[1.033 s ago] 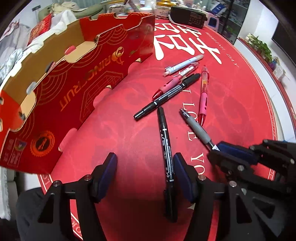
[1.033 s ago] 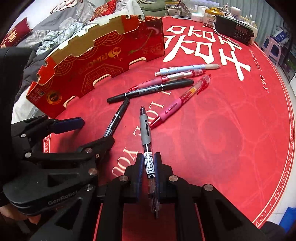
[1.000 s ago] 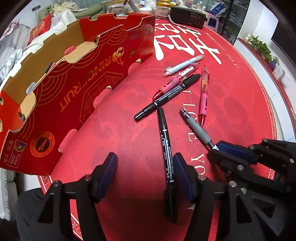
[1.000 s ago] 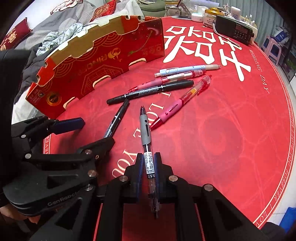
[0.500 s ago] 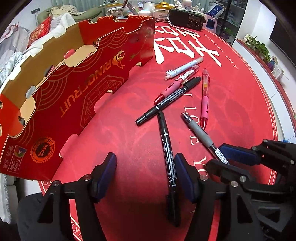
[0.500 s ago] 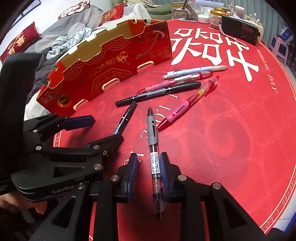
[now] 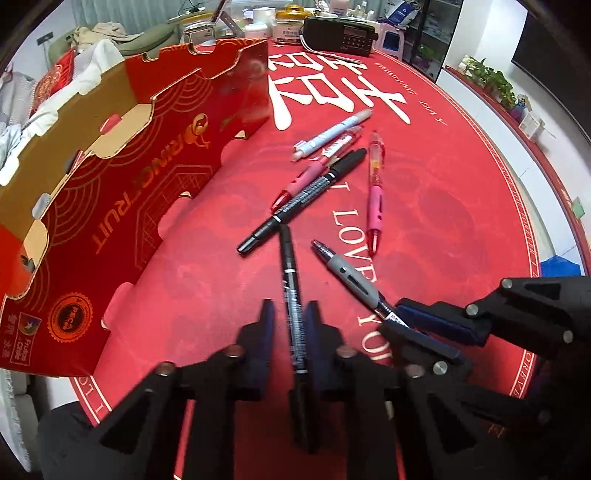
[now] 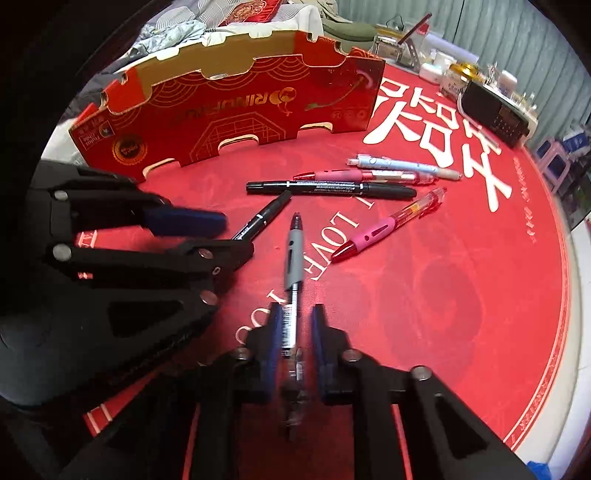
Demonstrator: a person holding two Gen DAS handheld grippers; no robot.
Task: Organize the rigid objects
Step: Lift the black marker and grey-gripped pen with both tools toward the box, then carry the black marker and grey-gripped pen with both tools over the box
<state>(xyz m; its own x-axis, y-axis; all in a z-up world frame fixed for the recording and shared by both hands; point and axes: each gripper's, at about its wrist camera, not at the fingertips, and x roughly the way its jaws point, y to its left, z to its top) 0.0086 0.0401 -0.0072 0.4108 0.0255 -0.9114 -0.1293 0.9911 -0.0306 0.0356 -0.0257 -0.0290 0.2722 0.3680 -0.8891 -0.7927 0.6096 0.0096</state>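
Note:
Several pens lie on a red round table mat (image 7: pixel 461 192). My left gripper (image 7: pixel 290 325) has its jaws closed to a narrow gap around a thin black marker (image 7: pixel 290 291) that lies between them. My right gripper (image 8: pixel 293 328) holds its jaws narrowly around a grey-grip gel pen (image 8: pixel 293 254), and it shows at the right of the left wrist view (image 7: pixel 417 332). Beyond lie a longer black marker (image 7: pixel 306 194), a red pen (image 7: pixel 314 170), a pale blue pen (image 7: pixel 332 134) and a pink pen (image 7: pixel 375 192). A red cardboard tray (image 7: pixel 129 177) stands at the left.
A black radio (image 7: pixel 340 35), jars and bottles stand at the table's far edge. Clothes and cushions lie behind the tray (image 8: pixel 236 107). The table edge curves round at the right, with floor and shelves past it.
My left jaws have closed from wide open to a narrow gap around the thin black marker. My right jaws, tight on the gel pen before, now stand a little apart. Both grippers rose slightly.

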